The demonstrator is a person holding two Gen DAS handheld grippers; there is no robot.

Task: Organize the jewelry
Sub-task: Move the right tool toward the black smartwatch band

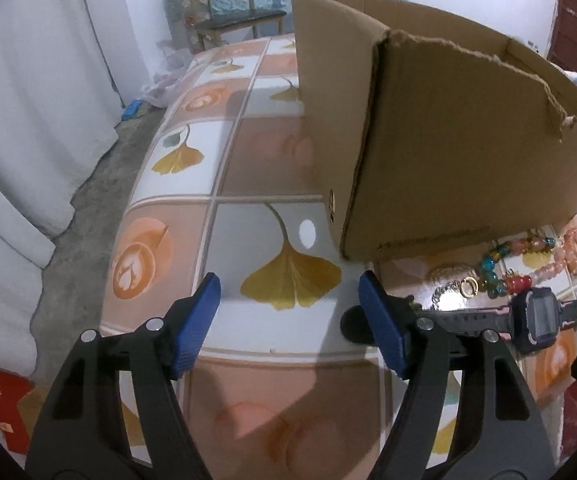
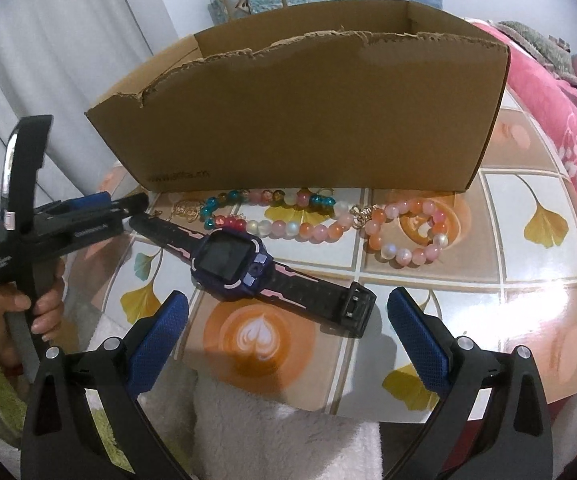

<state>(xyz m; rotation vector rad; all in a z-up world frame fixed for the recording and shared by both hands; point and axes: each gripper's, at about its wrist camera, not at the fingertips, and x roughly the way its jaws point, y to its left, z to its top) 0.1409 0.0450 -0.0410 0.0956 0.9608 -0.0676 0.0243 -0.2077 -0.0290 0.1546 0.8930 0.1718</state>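
The purple square-faced watch with black strap (image 2: 234,262) lay flat on the tiled table (image 2: 528,312) just ahead of the right gripper (image 2: 287,334), fingers spread w/ nothing between, and the left gripper (image 1: 290,322) was spread too, watch off to its right.

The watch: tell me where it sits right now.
In the right wrist view the watch lies flat on the patterned table, centre-left, just ahead of the right gripper and in front of the bead bracelets beside the cardboard box.
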